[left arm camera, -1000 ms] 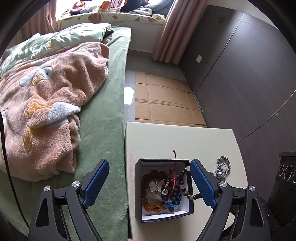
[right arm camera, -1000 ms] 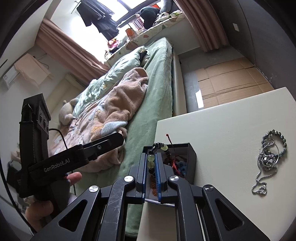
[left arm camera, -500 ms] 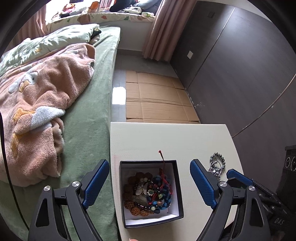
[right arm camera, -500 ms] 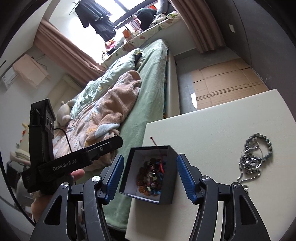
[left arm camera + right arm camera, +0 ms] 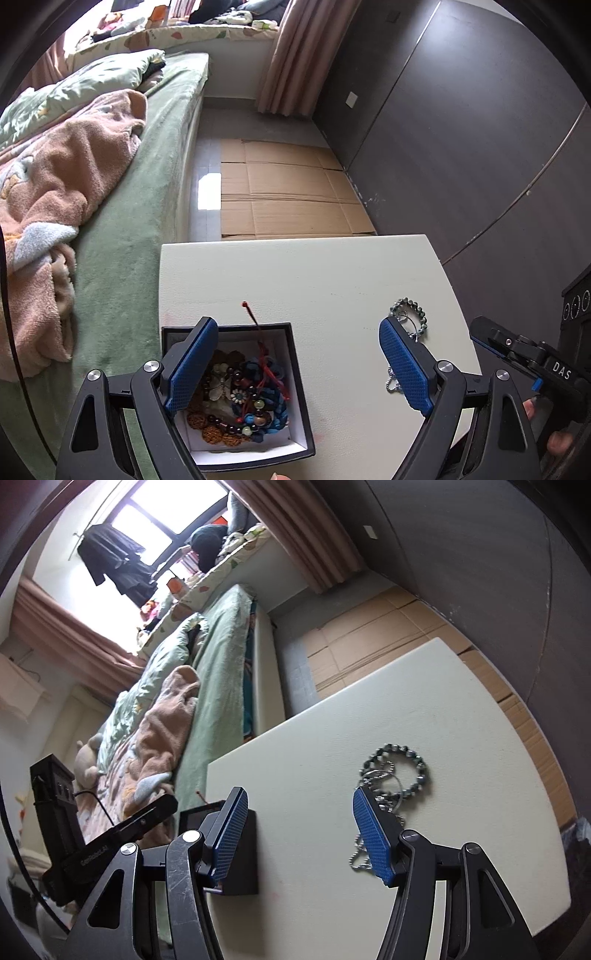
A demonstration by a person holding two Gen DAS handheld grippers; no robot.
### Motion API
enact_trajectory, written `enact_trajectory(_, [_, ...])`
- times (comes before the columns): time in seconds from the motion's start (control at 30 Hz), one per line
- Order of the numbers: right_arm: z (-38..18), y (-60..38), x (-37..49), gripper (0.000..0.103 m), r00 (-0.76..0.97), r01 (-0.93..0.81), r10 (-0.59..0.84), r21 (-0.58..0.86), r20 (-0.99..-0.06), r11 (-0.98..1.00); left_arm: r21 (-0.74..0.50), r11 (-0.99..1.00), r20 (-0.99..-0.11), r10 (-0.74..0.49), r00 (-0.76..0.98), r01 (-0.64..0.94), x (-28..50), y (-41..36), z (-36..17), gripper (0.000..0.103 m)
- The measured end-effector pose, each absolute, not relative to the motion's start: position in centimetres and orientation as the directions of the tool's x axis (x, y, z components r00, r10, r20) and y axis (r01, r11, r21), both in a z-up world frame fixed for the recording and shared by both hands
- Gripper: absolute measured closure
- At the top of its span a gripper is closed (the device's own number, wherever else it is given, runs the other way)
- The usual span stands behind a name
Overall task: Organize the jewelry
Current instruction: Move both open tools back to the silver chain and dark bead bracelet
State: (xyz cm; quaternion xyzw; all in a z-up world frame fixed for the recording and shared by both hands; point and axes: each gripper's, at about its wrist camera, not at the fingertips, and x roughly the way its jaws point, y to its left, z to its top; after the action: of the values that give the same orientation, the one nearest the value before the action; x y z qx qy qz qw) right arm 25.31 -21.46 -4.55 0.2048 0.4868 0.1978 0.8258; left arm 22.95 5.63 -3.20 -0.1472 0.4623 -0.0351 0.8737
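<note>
Tilting downward, both tools point(image 5: 297, 365) point(image 5: 299, 834) hang open-jawed above the table point(image 5: 314, 280).

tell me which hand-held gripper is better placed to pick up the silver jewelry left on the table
Right. The right hand-held gripper is open with its pad beside the silver jewelry; the left hand-held gripper hangs over the jewelry box.
</note>
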Motion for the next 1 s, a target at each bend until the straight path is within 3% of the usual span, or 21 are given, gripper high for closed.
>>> enact_trajectory(0.33, [-6.8,-25.4,26.6,0.043,0.412,-0.021,0.436,0.470,-0.800,0.883,-0.260,0.965,-0.810,-0.243,0.535,0.044,24.6,-0.4,-4.6,0.014])
enact_trajectory(1.0, [-7.6,-33.2,27.5,0.043,0.428,0.126,0.435,0.529,-0.792,0.839,-0.116,0.970,-0.886,-0.199,0.419,0.214,27.4,-11.0,-10.2,0.018])
